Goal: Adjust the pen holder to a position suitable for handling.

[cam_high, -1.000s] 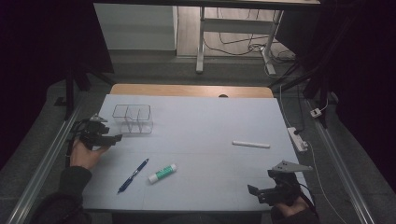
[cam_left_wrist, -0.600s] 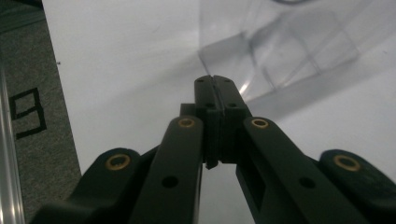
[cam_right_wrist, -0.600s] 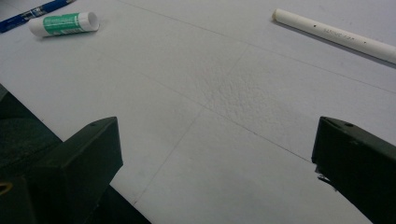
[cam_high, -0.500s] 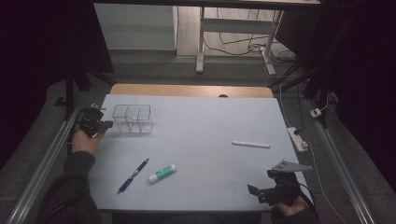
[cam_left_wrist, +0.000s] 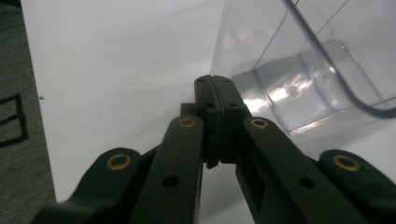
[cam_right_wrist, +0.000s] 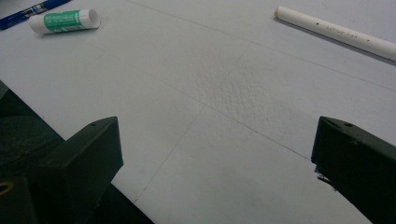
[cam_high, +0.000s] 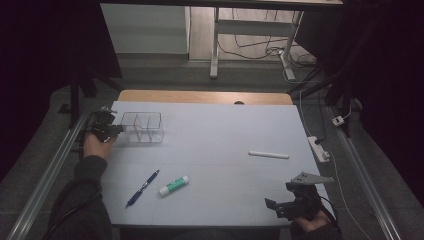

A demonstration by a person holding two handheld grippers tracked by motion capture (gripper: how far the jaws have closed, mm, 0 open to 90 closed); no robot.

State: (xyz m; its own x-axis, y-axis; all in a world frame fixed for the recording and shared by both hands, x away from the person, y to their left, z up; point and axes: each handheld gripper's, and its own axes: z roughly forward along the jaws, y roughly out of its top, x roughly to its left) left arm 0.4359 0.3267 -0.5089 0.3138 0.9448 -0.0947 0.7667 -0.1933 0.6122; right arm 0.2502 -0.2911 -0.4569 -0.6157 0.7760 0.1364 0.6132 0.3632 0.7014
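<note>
Left gripper [cam_high: 116, 129] moved up beside clear organizer [cam_high: 143, 127] (compartments empty), jaws together; right gripper [cam_high: 280, 206] jaws apart.

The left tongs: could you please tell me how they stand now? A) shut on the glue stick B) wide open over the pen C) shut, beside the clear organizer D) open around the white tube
C: the left tongs are pressed together, empty, next to the clear organizer.

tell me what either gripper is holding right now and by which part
Nothing is held. The left gripper is shut with nothing between its jaws, its tip beside the clear organizer. The right gripper is open over the bare table.
</note>
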